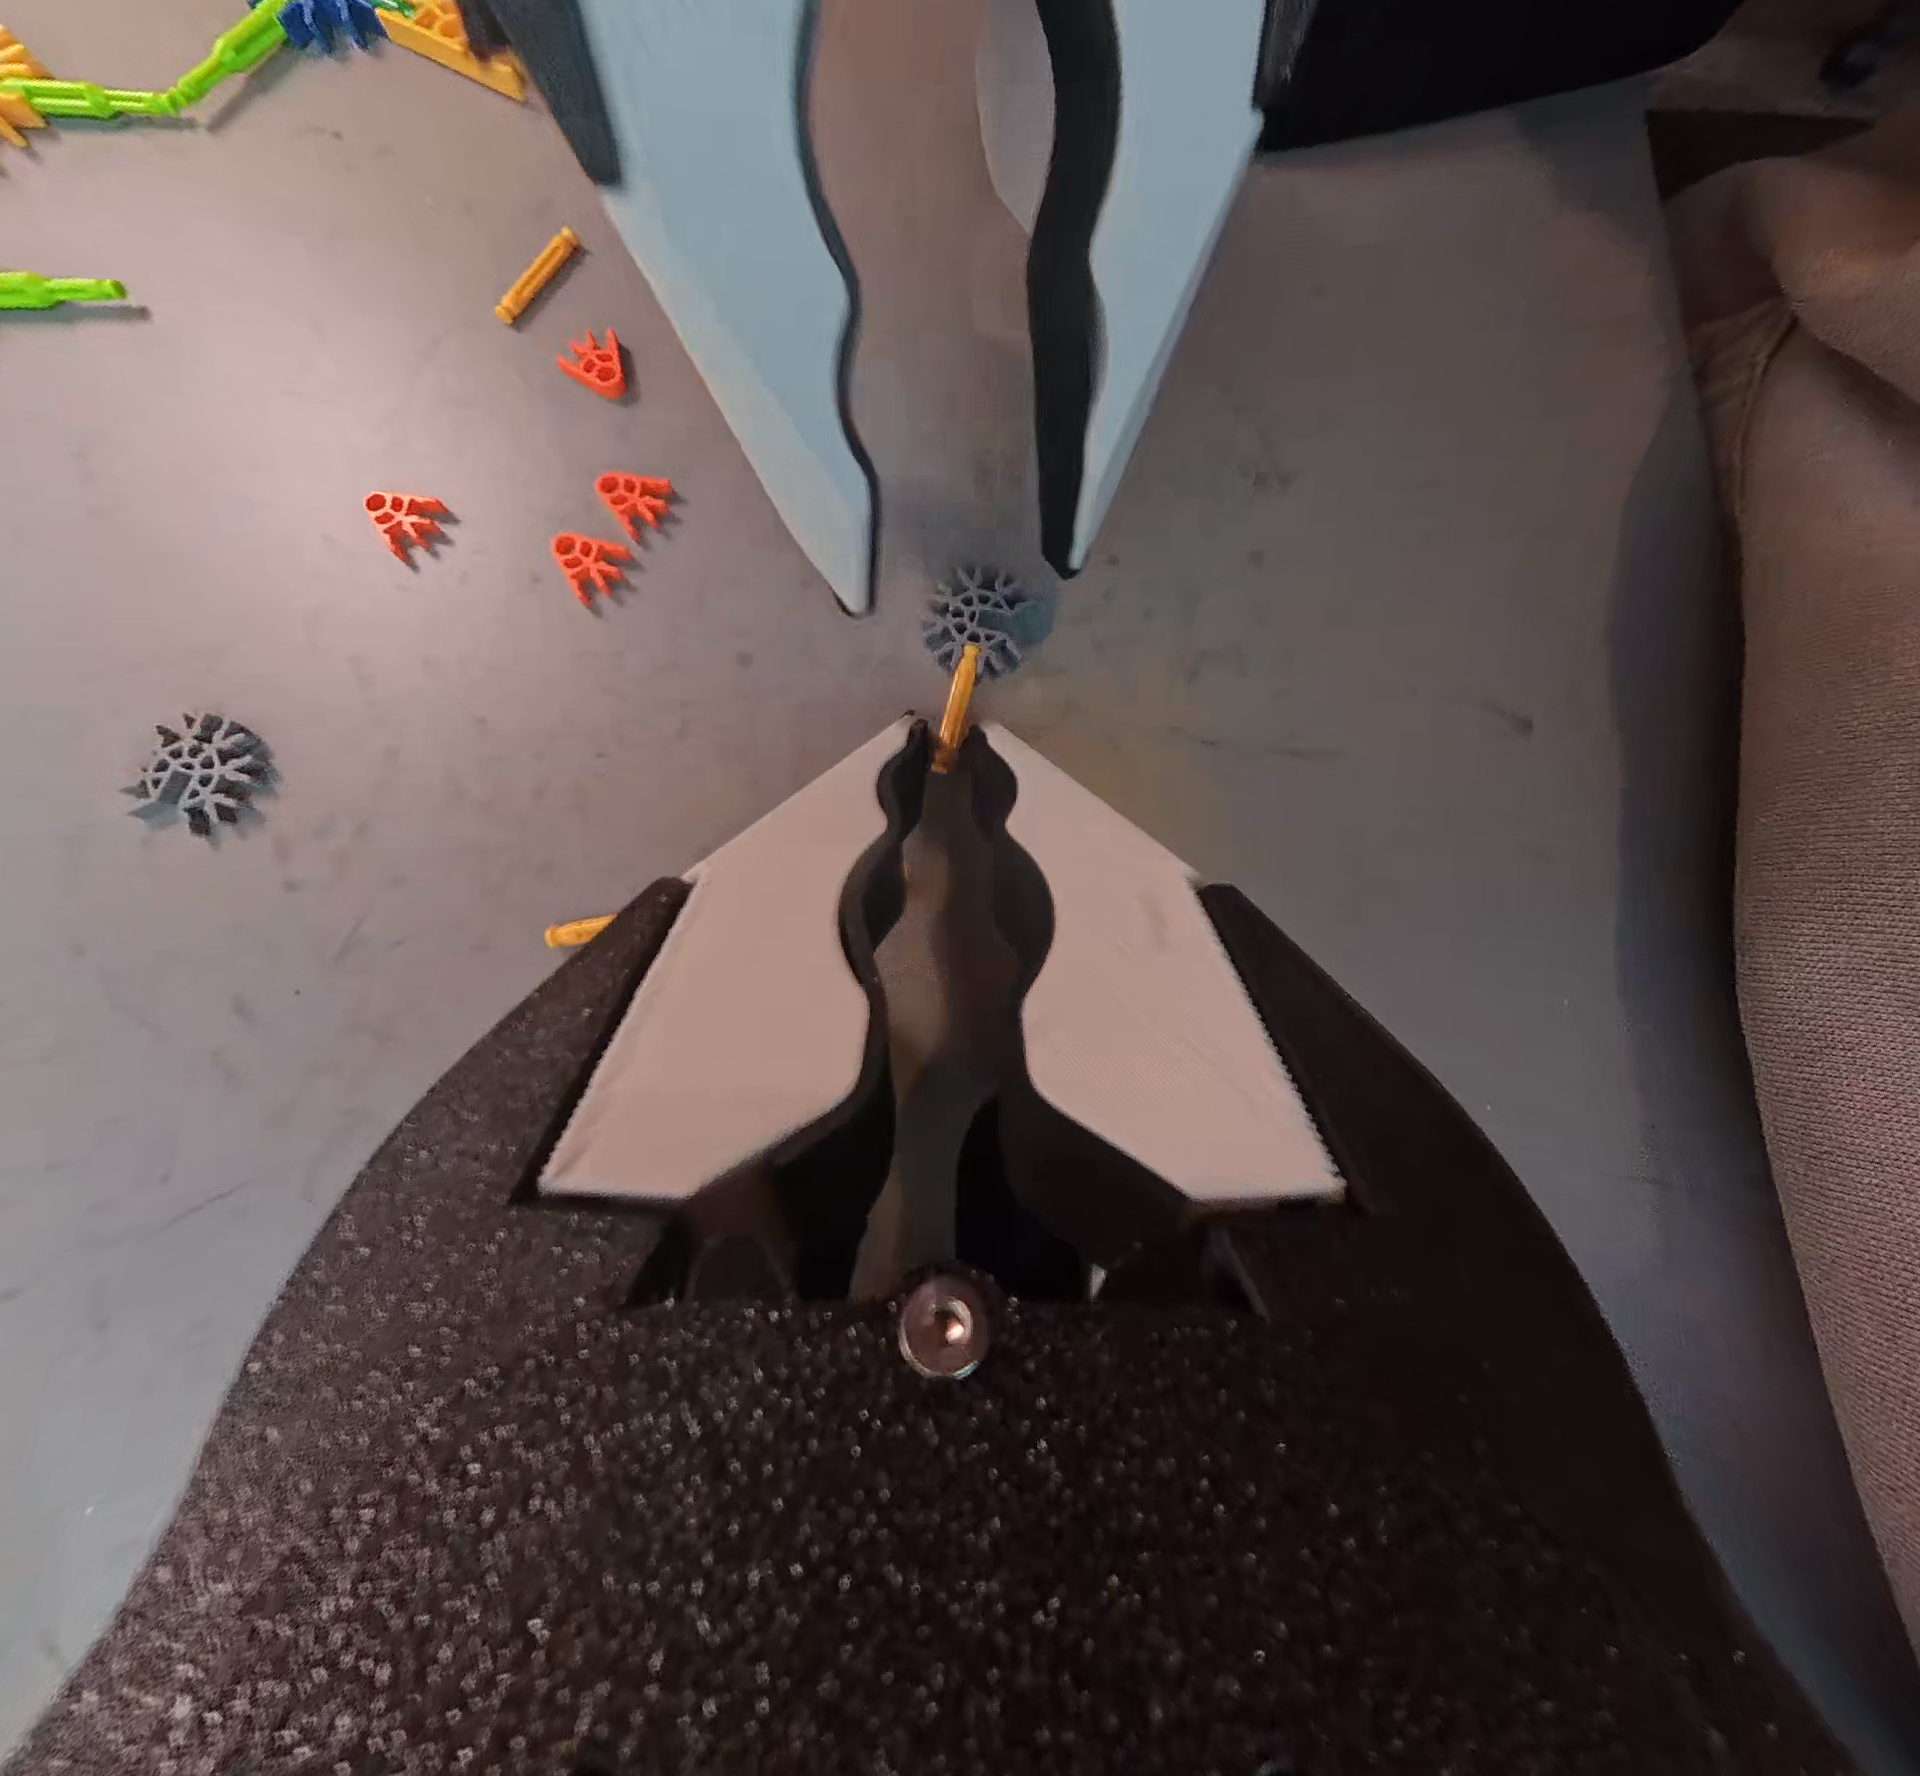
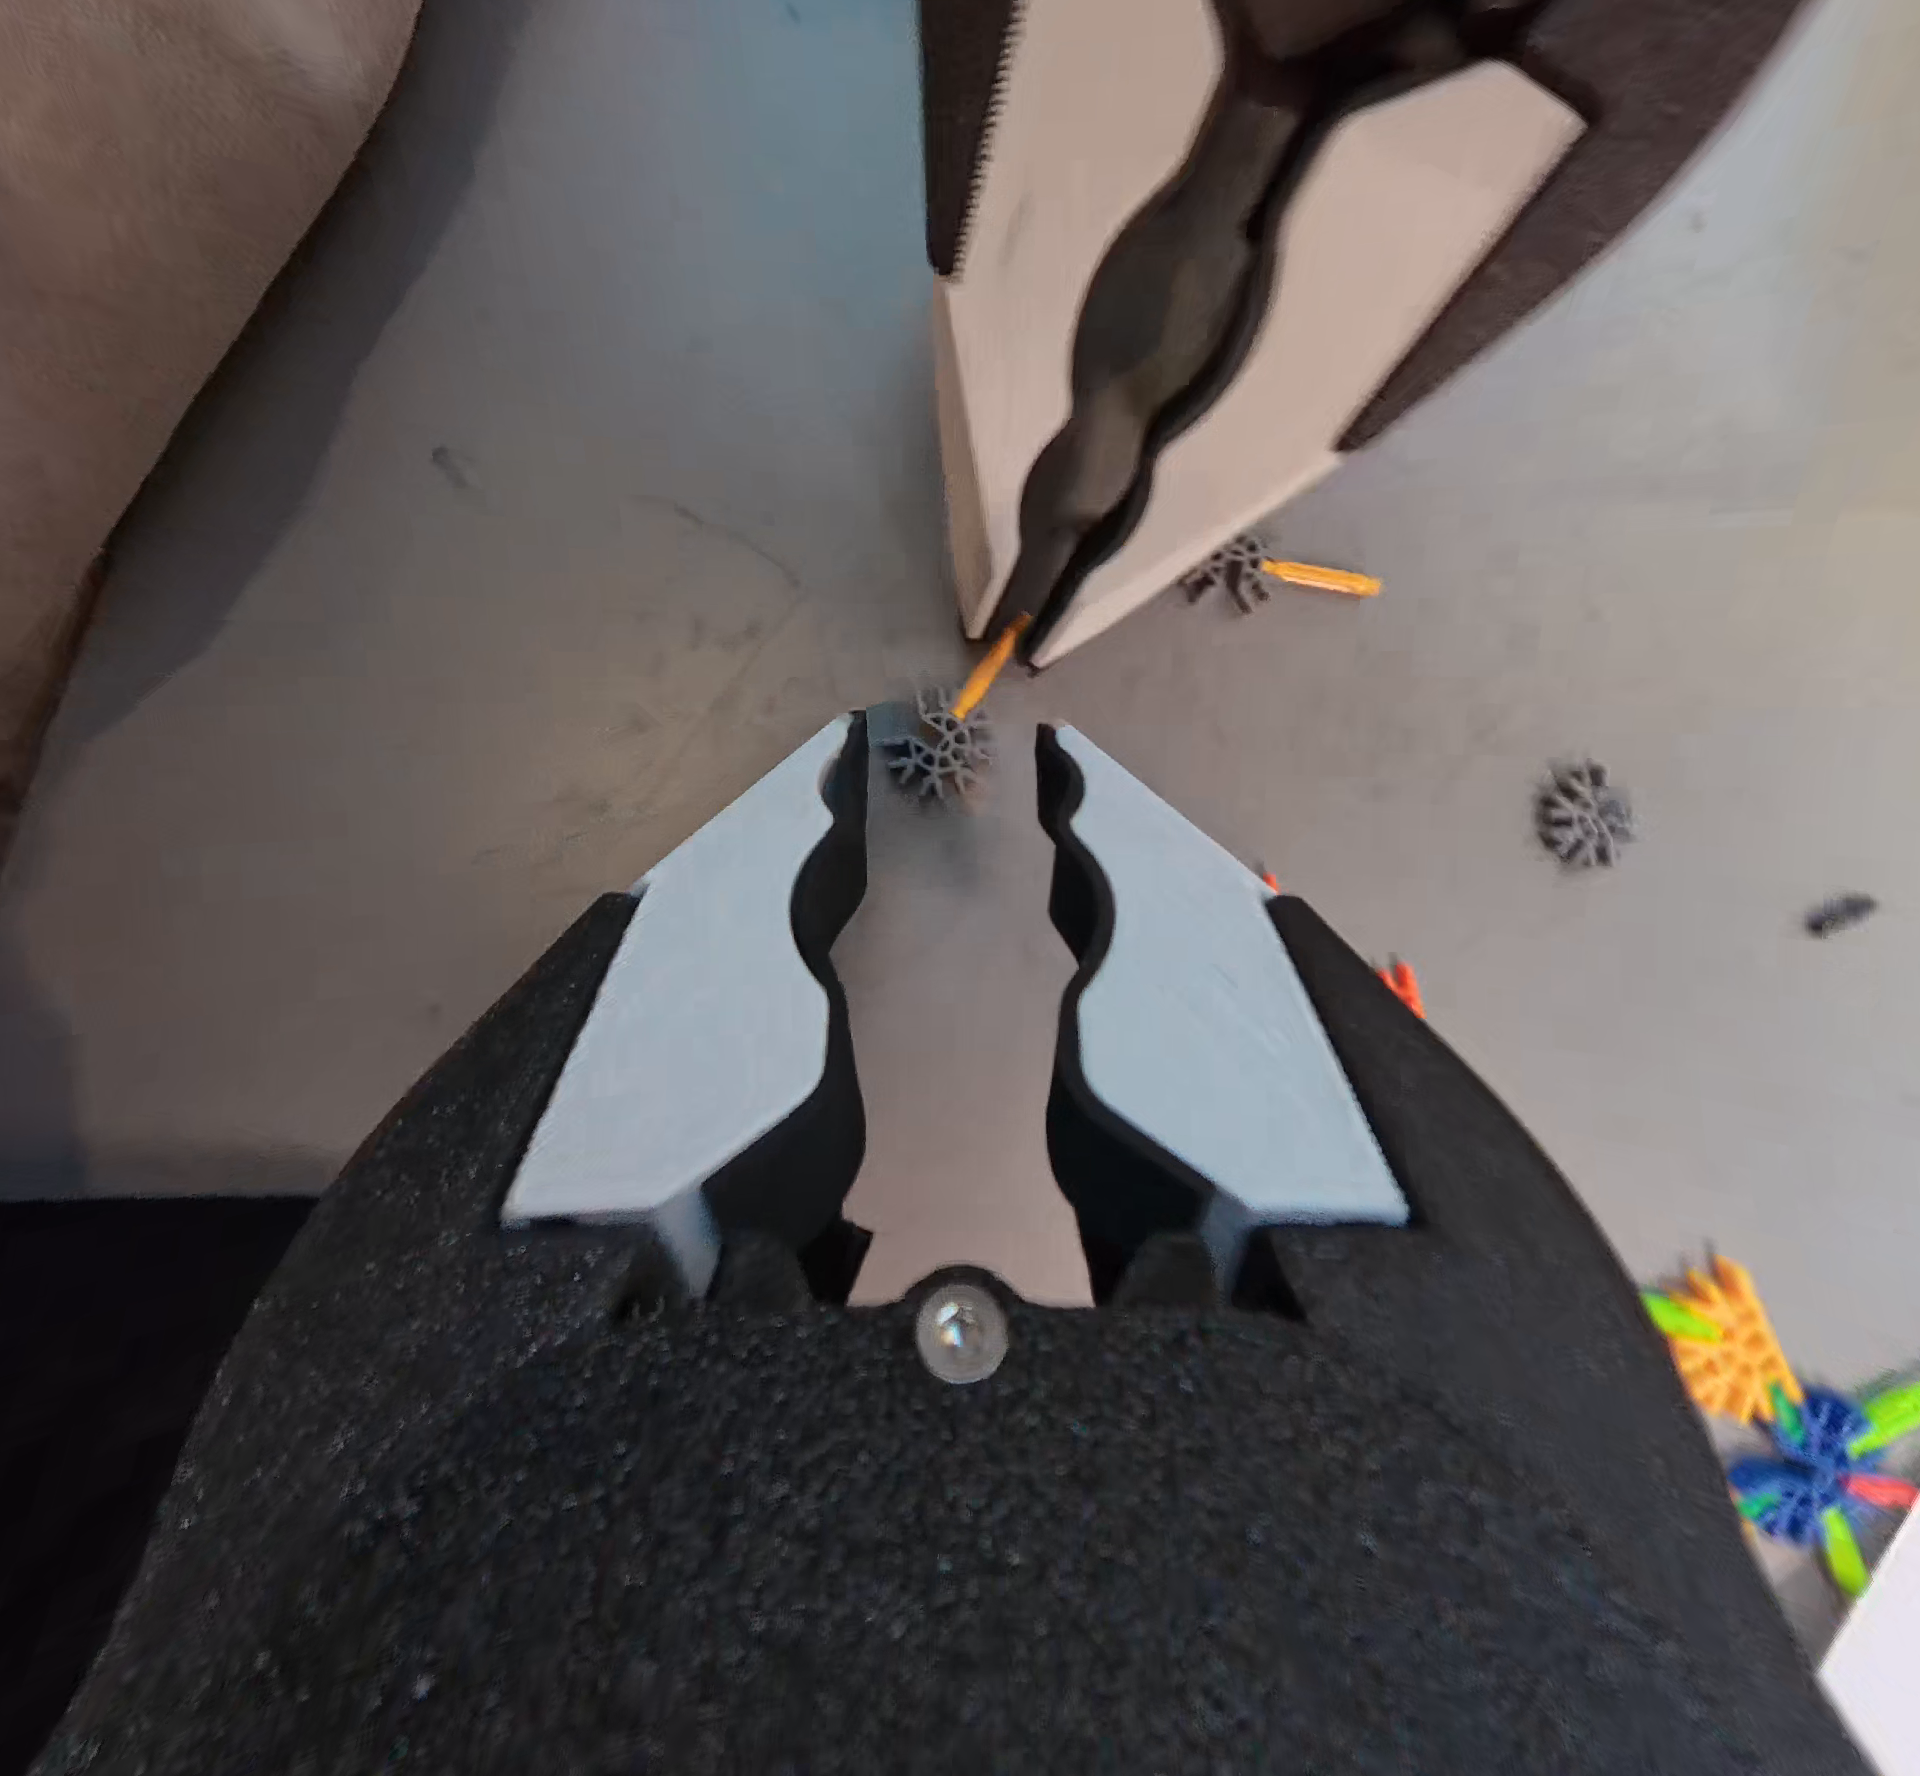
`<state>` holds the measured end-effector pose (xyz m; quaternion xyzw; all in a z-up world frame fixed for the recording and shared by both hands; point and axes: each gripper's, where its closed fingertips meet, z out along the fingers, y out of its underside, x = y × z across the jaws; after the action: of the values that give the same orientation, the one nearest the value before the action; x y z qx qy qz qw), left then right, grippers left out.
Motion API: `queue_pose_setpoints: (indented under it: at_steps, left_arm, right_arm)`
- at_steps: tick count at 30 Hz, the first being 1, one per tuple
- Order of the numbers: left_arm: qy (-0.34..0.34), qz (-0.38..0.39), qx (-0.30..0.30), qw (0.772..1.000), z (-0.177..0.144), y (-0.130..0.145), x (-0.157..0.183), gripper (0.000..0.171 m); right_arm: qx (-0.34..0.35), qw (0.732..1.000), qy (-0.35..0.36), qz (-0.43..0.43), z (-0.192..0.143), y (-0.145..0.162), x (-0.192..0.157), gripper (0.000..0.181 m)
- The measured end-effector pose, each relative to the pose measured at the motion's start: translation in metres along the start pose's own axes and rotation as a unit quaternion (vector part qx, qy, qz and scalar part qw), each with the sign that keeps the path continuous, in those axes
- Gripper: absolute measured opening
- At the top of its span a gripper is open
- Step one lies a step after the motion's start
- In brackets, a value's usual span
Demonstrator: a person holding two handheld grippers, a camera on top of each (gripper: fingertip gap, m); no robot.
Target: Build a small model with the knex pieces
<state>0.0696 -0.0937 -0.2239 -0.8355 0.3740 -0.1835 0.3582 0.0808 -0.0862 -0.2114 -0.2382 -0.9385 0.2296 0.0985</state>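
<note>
At frame centre, our left gripper (image 1: 943, 734) pinches a yellow rod (image 1: 956, 700) seemingly touching the grey connector (image 1: 975, 623), our right gripper (image 2: 951, 739) spread open around it.

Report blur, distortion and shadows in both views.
Left wrist view: wide-angle bending at the edges; right gripper edges motion-smeared; grey connector soft in shadow. Right wrist view: left gripper blurred; its yellow rod stays readable; table evenly lit.
</note>
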Motion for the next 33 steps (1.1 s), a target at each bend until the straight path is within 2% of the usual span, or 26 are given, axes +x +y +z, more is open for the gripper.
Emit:
queue_pose_setpoints:
  at_steps: [4, 6, 9, 11, 16, 20, 23, 25, 29, 33]
  left_arm:
    - [-0.001, -0.002, -0.003, 1.0, 0.0, 0.001, 0.002, 0.004]
    - [0.001, -0.007, -0.004, 1.0, 0.0, 0.001, 0.002, 0.004]
    - [0.003, -0.014, -0.003, 1.0, 0.0, 0.001, 0.002, 0.004]
    - [0.001, -0.016, -0.001, 1.0, 0.0, 0.001, 0.002, 0.004]
    - [0.0, -0.023, 0.001, 1.0, 0.0, 0.001, 0.002, 0.004]
    - [0.0, -0.034, 0.003, 0.999, 0.0, 0.001, 0.001, 0.004]
    - [-0.002, -0.036, 0.002, 0.999, -0.001, 0.001, 0.001, 0.004]
    - [-0.001, -0.037, 0.002, 0.999, -0.001, 0.001, 0.001, 0.004]
    - [-0.001, -0.038, 0.003, 0.999, -0.001, 0.001, 0.001, 0.004]
    - [-0.002, -0.041, 0.002, 0.999, -0.001, 0.001, 0.001, 0.004]
  right_arm:
    - [0.087, 0.98, 0.103, 0.148, -0.047, 0.019, 0.031, 0.028]
    - [0.085, 0.962, 0.149, 0.211, -0.059, 0.046, 0.045, 0.022]
    - [0.057, 0.94, 0.185, 0.281, -0.058, 0.082, 0.057, 0.016]
    - [0.047, 0.933, 0.191, 0.3, -0.053, 0.094, 0.063, 0.014]
    - [0.005, 0.939, 0.17, 0.298, -0.037, 0.105, 0.062, 0.001]
    - [0.014, 0.948, 0.165, 0.273, -0.04, 0.095, 0.059, 0.0]
    - [0.077, 0.968, 0.122, 0.207, -0.043, 0.046, 0.035, 0.0]
    - [0.067, 0.978, 0.096, 0.175, -0.034, 0.027, 0.017, 0.0]
    - [0.041, 0.985, 0.066, 0.153, -0.011, 0.017, -0.001, 0.0]
    - [0.031, 0.986, 0.055, 0.156, -0.006, 0.019, -0.004, 0.0]
